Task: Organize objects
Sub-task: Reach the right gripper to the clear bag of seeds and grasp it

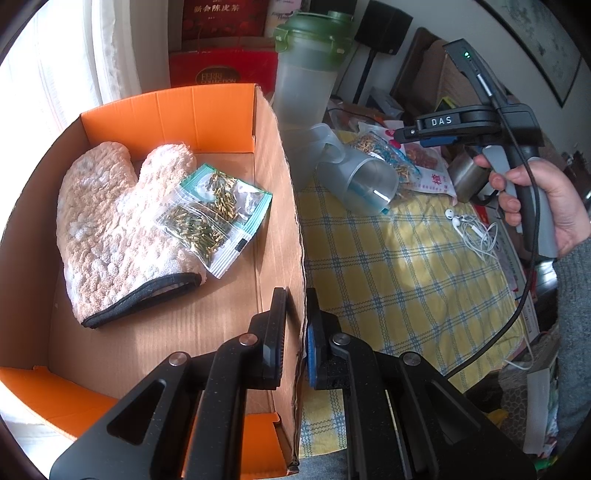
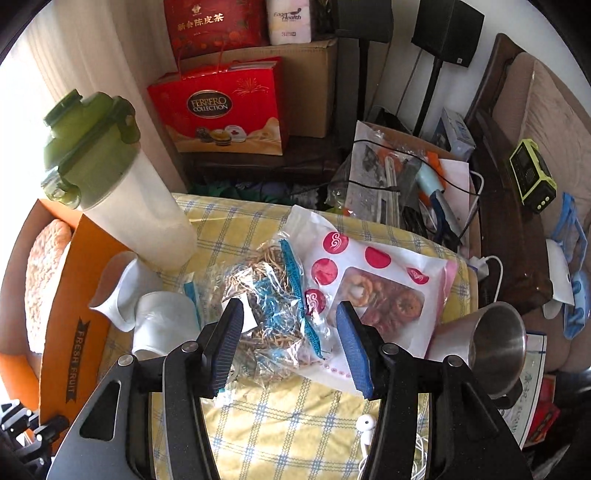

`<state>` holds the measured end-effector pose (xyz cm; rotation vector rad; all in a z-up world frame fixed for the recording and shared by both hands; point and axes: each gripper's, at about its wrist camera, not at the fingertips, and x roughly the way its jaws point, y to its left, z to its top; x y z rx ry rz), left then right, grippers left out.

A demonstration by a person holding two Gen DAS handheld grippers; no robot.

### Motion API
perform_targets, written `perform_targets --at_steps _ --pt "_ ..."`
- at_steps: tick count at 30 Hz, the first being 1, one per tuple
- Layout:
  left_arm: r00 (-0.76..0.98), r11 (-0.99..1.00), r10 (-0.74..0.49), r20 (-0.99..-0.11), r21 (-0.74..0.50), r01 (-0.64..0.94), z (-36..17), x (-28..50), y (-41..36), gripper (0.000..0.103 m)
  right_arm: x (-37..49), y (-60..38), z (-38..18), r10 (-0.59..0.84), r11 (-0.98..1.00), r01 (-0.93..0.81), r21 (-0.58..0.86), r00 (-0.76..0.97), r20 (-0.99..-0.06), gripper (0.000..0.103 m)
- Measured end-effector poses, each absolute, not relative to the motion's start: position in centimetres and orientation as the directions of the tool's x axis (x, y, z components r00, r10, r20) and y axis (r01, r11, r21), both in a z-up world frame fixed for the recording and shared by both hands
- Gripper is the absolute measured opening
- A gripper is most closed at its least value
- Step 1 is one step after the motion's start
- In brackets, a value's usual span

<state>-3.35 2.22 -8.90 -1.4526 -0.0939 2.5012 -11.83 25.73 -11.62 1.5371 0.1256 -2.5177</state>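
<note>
"FERRERO COLLECTION" on red gift bag (image 2: 221, 107); "FRESH FRUIT" down side of orange box (image 2: 74, 354); "新会陈皮茶" across dark red box (image 2: 207, 22); "Eagle Health" on white pack (image 2: 290, 18); "DAS" on right tool (image 1: 441, 121); one red character, "楂", on snack bag (image 1: 436, 181).

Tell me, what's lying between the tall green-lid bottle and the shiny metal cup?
In the right wrist view, between the green-lid bottle and the metal cup lie a clear bag of noodle-like snacks and a white red-dotted snack bag.
</note>
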Motion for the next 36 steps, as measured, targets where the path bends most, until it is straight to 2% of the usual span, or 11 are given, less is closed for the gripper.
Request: perform_targets --at_steps 8,17,19,24,36 --pt "-0.467 -0.966 0.251 -0.848 -0.186 -0.181 -8.9 -3.4 2.2 0.009 -13.7 25.3 -13.9 -0.113 -0.978 0.209 0.027 -0.415 -0.903 0.053" --pt "-0.457 -0.965 0.256 -0.852 -0.193 -0.181 -9.2 -3.4 2.0 0.01 -14.5 24.9 -15.8 -0.113 -0.974 0.223 0.027 -0.381 -0.918 0.03" --pt "-0.456 -0.964 0.257 -0.852 -0.194 -0.18 -9.2 -3.4 2.0 0.01 -14.5 24.8 -15.9 -0.106 -0.975 0.221 0.02 -0.383 -0.918 0.028" --pt "-0.456 -0.964 0.256 -0.852 -0.194 -0.18 -9.2 -3.3 2.0 0.01 -14.2 24.2 -15.6 -0.09 -0.972 0.236 -0.006 -0.396 -0.914 0.009" --pt "-0.453 -0.964 0.259 -0.853 -0.198 -0.178 -9.3 -3.4 2.0 0.01 -12.5 24.5 -11.2 -0.146 -0.97 0.239 0.032 -0.478 -0.866 0.004"
